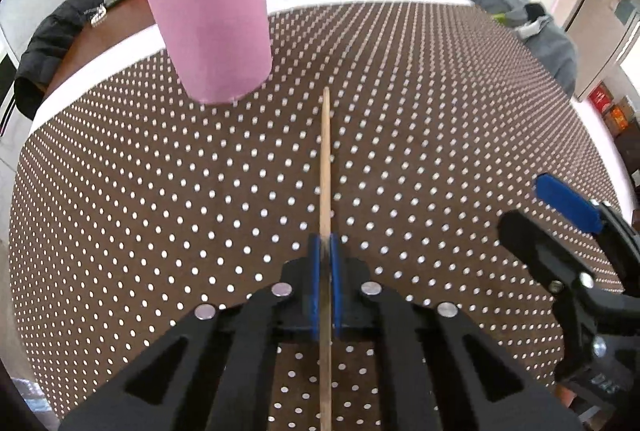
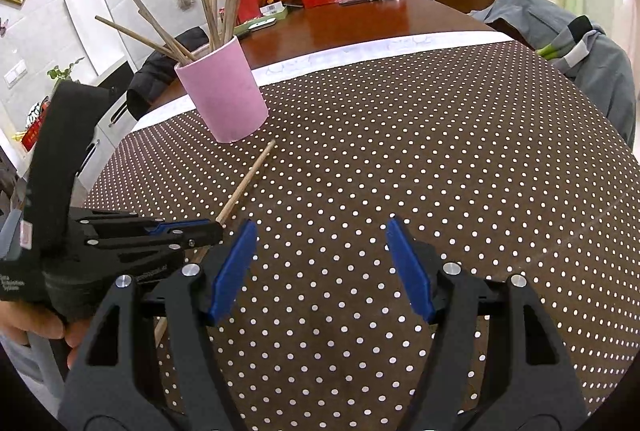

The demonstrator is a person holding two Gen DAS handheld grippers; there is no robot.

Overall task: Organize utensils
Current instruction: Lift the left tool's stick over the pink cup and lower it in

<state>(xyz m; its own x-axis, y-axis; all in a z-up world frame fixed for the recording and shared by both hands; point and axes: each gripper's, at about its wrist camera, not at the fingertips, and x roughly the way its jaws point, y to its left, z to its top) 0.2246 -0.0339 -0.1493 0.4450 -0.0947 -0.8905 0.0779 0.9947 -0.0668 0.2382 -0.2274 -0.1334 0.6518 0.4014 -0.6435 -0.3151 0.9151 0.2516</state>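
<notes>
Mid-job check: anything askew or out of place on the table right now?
One chopstick lies outside the pink cup, flat on the dotted cloth, while the rest stand in the cup. The left claw is already shut on it. The right claw is open and empty. Nothing is spilled or damaged.

A brown polka-dot tablecloth [image 2: 400, 159] is covering the near part of a wooden table [image 2: 360, 19]. A pink cup [image 2: 224, 95] is standing far left on it; a chopstick [image 2: 250, 179] is lying just near it.
</notes>
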